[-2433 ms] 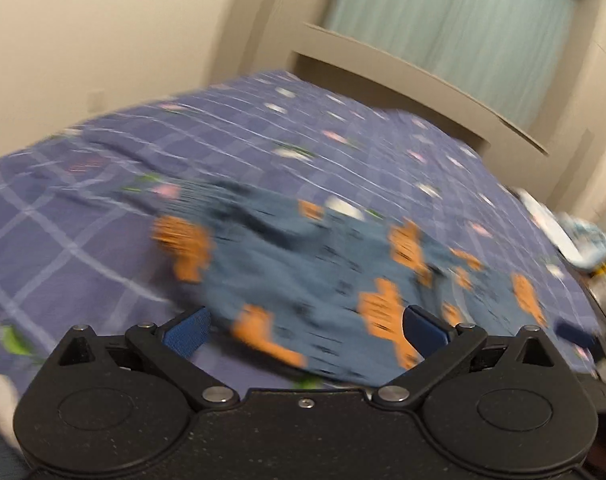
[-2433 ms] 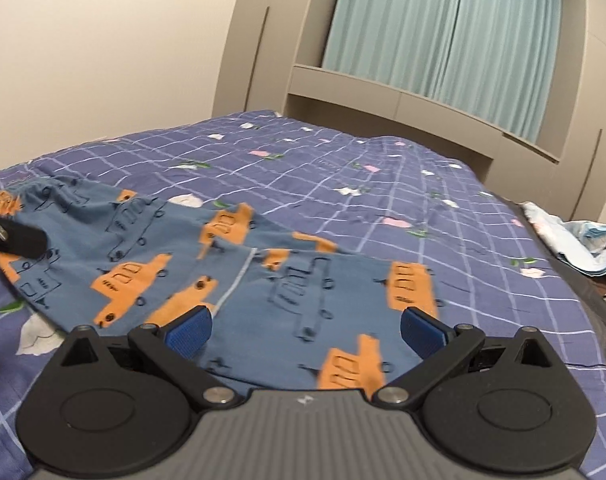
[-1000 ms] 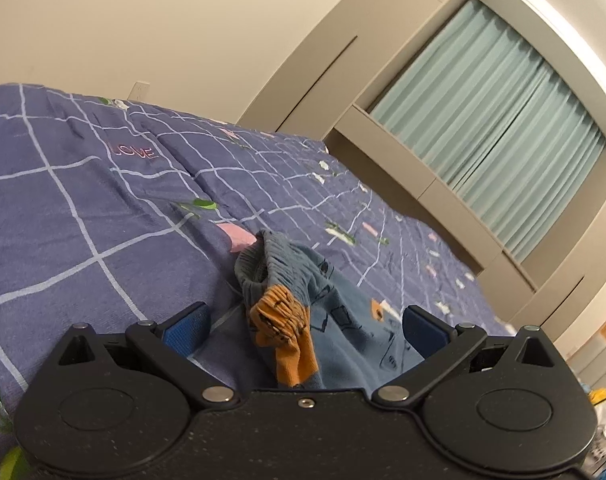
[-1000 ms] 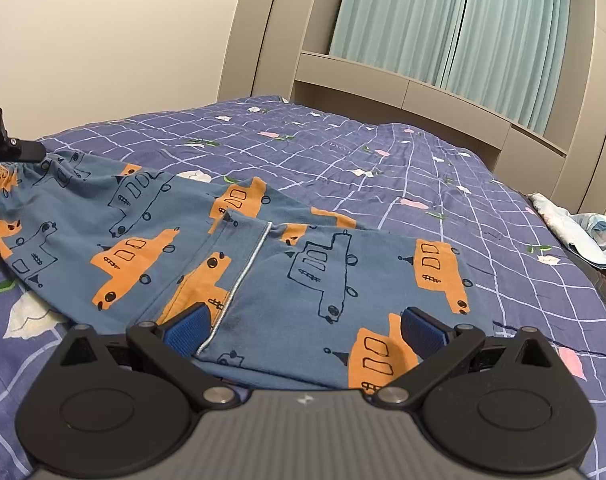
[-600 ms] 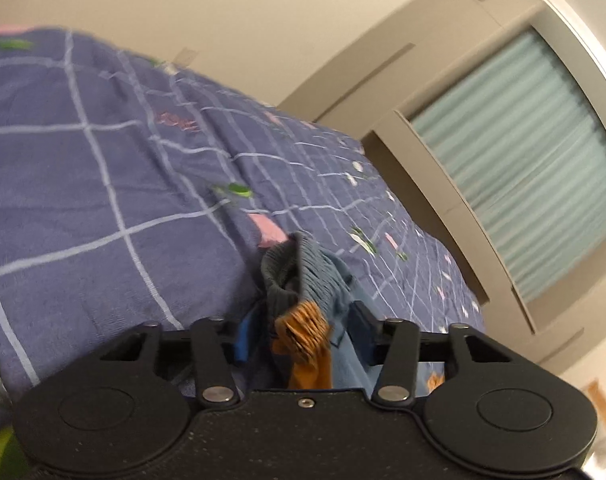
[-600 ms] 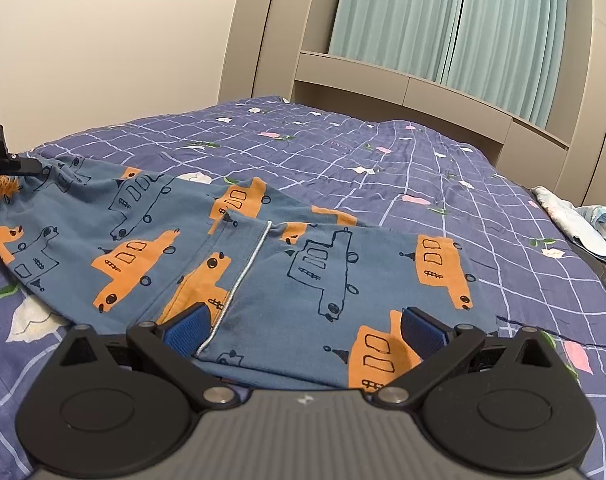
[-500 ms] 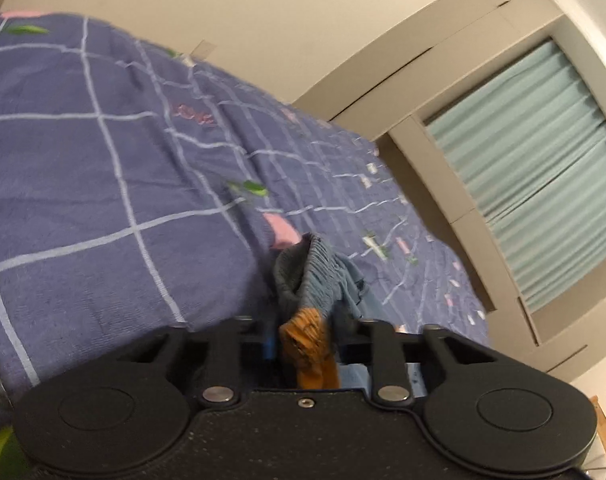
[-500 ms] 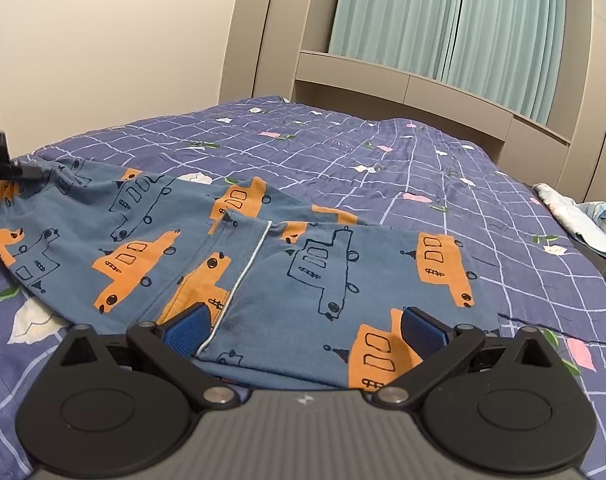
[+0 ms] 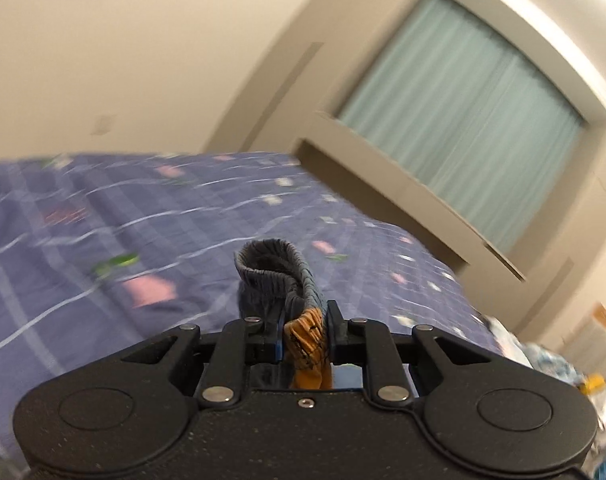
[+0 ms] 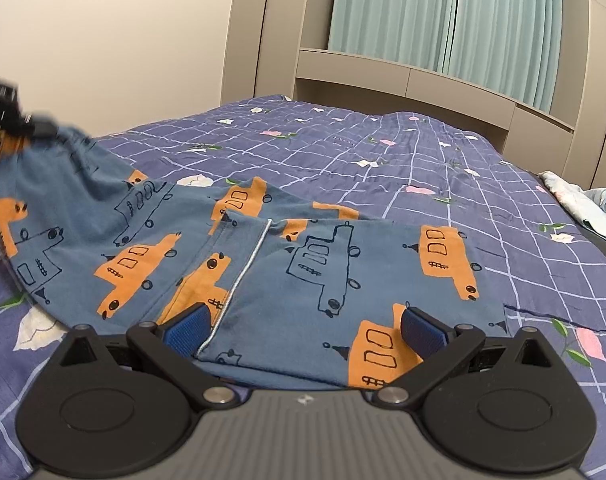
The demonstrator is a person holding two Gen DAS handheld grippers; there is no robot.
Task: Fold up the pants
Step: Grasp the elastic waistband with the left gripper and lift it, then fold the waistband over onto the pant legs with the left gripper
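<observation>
Blue pants (image 10: 263,264) with orange truck prints lie on the bed, legs toward the right wrist camera. My left gripper (image 9: 305,330) is shut on the gathered waistband (image 9: 281,276) and holds it lifted above the cover. It also shows at the far left of the right wrist view (image 10: 7,120), pulling the waist end up. My right gripper (image 10: 303,330) is open, its blue pads (image 10: 187,326) low over the leg hems and not closed on them.
The bed has a purple checked cover (image 10: 383,152). A beige headboard shelf (image 10: 403,76) and teal curtains (image 10: 443,20) stand behind. A pale bundle of cloth (image 10: 583,204) lies at the bed's right edge.
My left gripper closed on the waistband and has lifted it off the bed. The waist end now rises at the left. My right gripper has stayed open over the hems.
</observation>
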